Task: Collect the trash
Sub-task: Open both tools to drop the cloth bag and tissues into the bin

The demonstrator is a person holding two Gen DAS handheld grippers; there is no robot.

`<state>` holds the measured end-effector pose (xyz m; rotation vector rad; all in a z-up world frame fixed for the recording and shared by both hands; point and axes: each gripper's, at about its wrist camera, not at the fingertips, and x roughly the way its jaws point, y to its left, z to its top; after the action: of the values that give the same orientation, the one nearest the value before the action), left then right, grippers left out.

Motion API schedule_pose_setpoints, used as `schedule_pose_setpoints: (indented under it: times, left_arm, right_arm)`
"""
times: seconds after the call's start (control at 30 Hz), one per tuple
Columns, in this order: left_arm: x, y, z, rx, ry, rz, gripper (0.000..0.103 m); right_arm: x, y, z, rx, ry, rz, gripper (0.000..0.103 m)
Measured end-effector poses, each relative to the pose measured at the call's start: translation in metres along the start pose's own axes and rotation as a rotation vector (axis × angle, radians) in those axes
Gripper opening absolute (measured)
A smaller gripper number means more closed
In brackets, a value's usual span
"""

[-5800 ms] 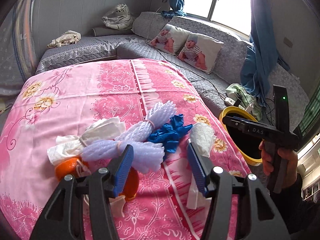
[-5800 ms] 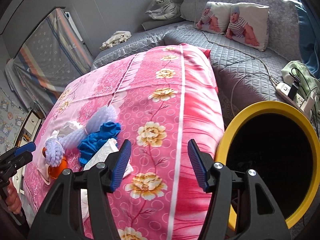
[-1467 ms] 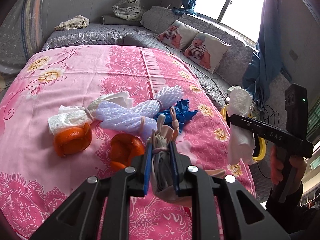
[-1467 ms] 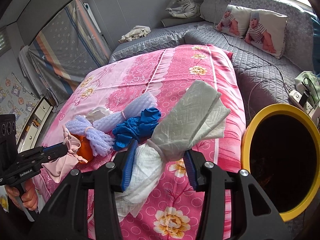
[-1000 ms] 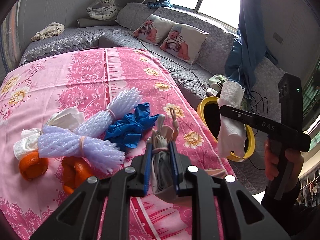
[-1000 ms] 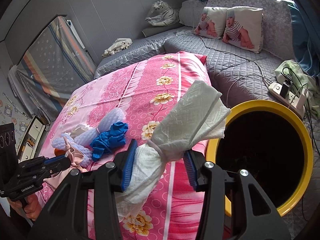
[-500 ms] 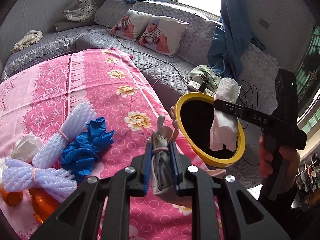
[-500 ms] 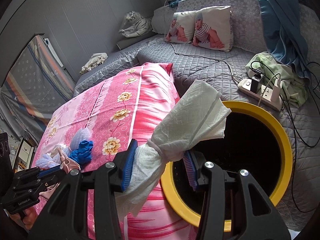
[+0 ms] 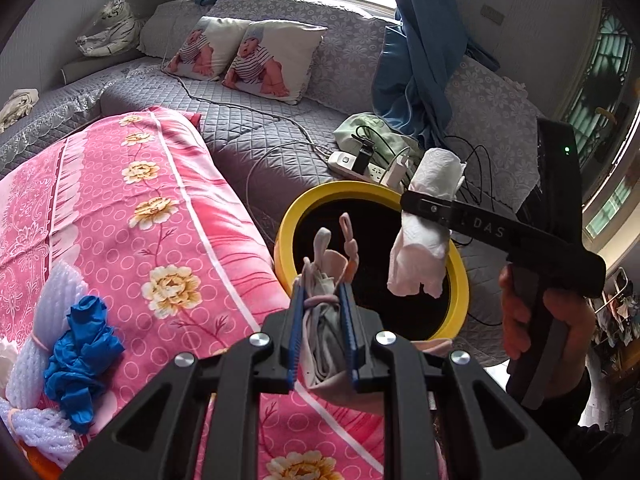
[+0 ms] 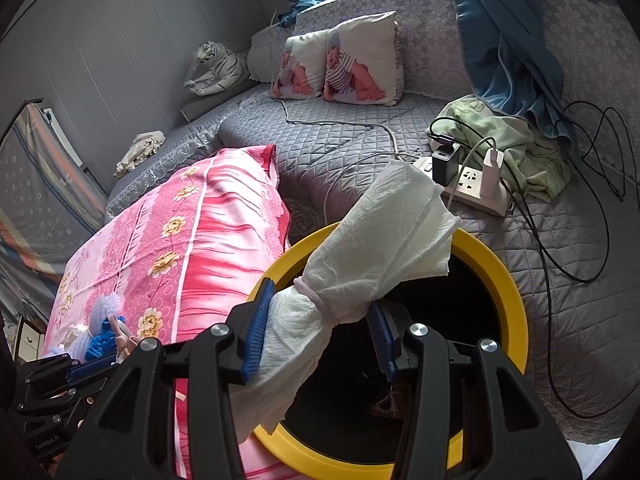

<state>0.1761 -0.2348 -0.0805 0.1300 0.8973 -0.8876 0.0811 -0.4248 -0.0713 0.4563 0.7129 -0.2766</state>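
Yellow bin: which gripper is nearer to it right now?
Right. The right gripper holds the tied paper towel directly over the yellow bin opening. The left gripper, gripping a pink-grey bundle, is beside the rim over the pink bedspread.

Under my claws: pink floral bed cover, bearing one crumpled blue glove, white foam net sleeves touching it, orange peel at the near corner. Beside it, grey quilted platform, bearing yellow-rimmed bin, white power strip, two baby-print pillows, green cloth
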Motion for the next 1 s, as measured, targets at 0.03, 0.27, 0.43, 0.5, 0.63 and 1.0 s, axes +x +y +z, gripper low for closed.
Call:
schedule_pose_setpoints:
  times: [0.03, 0.27, 0.43, 0.5, 0.63, 1.0]
  left_arm:
    - [0.005, -0.003, 0.003, 0.003, 0.006, -0.002, 0.017]
    - [0.040, -0.021, 0.015, 0.038, 0.040, -0.010, 0.017]
    - [0.059, -0.031, 0.019, 0.049, 0.062, -0.019, 0.017]
    - [0.067, -0.033, 0.018, 0.051, 0.072, -0.016, 0.017]
    - [0.081, -0.034, 0.018, 0.044, 0.094, -0.010, 0.017]
    - [0.097, -0.033, 0.016, 0.008, 0.124, -0.025, 0.018]
  right_arm:
    - [0.002, -0.005, 0.002, 0.006, 0.003, -0.007, 0.043]
    - [0.017, -0.028, 0.010, 0.021, 0.018, -0.093, 0.043]
    - [0.033, -0.038, 0.015, 0.024, 0.047, -0.131, 0.043]
    - [0.041, -0.041, 0.016, 0.021, 0.063, -0.138, 0.043]
    - [0.053, -0.045, 0.017, 0.033, 0.092, -0.141, 0.043]
    - [0.074, -0.054, 0.019, 0.051, 0.127, -0.178, 0.044]
